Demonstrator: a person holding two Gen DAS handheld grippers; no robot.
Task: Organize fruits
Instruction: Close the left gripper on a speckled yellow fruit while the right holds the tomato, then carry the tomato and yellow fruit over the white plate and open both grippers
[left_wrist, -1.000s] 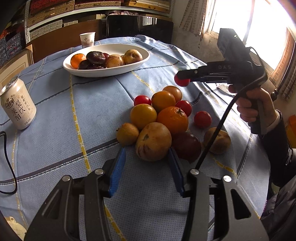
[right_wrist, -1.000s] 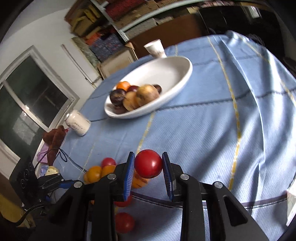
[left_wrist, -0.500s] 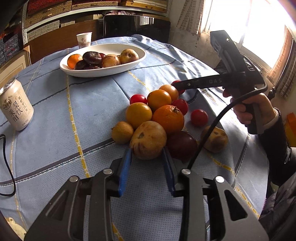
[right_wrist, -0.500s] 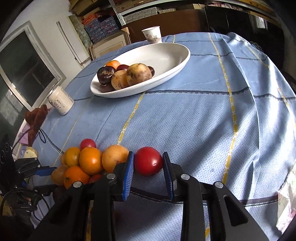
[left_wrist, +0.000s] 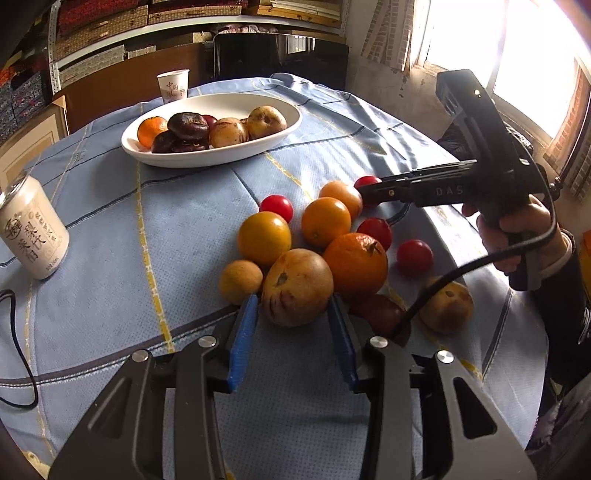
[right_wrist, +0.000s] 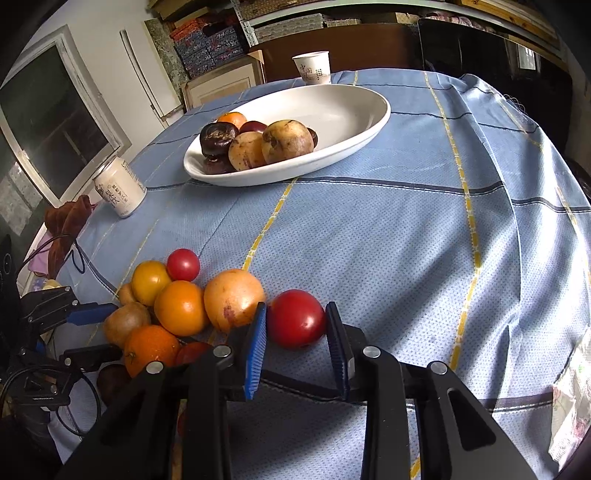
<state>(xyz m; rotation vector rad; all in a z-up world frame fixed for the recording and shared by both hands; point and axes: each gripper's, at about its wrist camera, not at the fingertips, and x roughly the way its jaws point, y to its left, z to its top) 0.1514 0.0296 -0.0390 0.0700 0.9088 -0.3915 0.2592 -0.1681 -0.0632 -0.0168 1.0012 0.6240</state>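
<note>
Left wrist view: the left gripper (left_wrist: 291, 317) sits low over the desk, its blue-padded jaws spread to either side of a large tan, red-streaked round fruit (left_wrist: 297, 287); I cannot tell whether the pads touch the skin, and the fruit rests on the blue checked tablecloth (left_wrist: 177, 229).

Why there: that fruit is the nearest of the loose heap, so the jaws can straddle it without pushing through the others.

Neighbours: a small tan round fruit (left_wrist: 240, 281) lies just outside the left jaw, a bright orange citrus (left_wrist: 356, 263) just beyond the right jaw, and a dark red fruit (left_wrist: 380, 314) outside the right jaw.

Right wrist view: the right gripper (right_wrist: 297, 339) brackets a glossy red tomato (right_wrist: 296, 324), jaws about tomato-wide; the tomato appears to sit on the cloth, and contact at the pads is not clear enough to call a grip.

Why low: it looks like a pick or a set-down at the heap's edge, beside a pale orange round fruit (right_wrist: 233, 300) just outside the left jaw.

Destination: a white oval ceramic bowl (right_wrist: 354, 122), well ahead of both jaws, already holds dark and tan fruit at one end; its other end is bare, likely room for more.

Bystanders: a cream drinks can (left_wrist: 31, 229) and a white paper cup (left_wrist: 173, 85) stand apart from the fruit.

Risk: closing on the tan fruit could nudge its neighbours and set them rolling.
</note>
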